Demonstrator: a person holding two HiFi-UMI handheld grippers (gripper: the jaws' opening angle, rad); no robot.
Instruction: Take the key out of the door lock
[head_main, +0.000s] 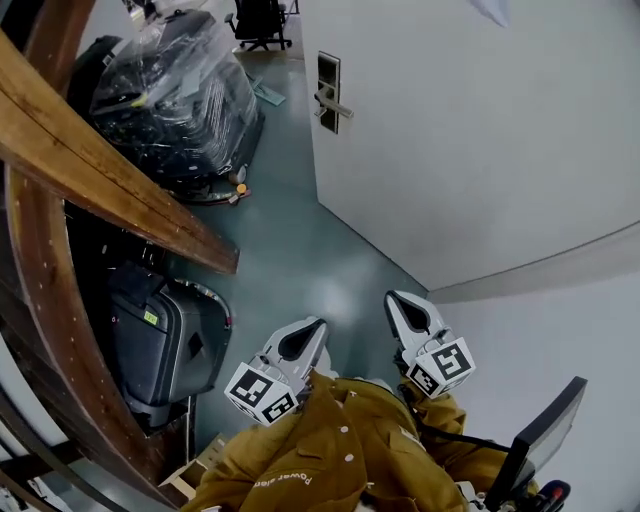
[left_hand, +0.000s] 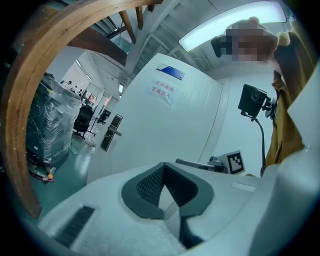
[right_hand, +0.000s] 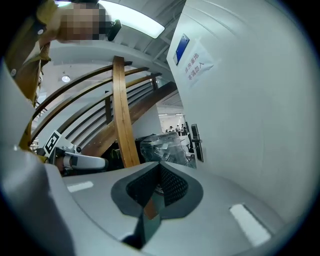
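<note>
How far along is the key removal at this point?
Nothing looks done yet. The left tool and right tool are both shut and empty, held close to the person's jacket, apart from the door. In hand: only the approach. Left: reach the lock plate, grip the key, too small to see here, and pull it out.

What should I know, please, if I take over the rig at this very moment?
The left hand-held gripper is shut and empty, held close to the body.
The right hand-held gripper is shut and empty, beside it.
The door is ahead. Its lock plate and handle are well away from both grippers.
The key is too small to make out from here.
Done: nothing yet.
Left: approach the lock, open one gripper, grip the key and draw it out.
</note>
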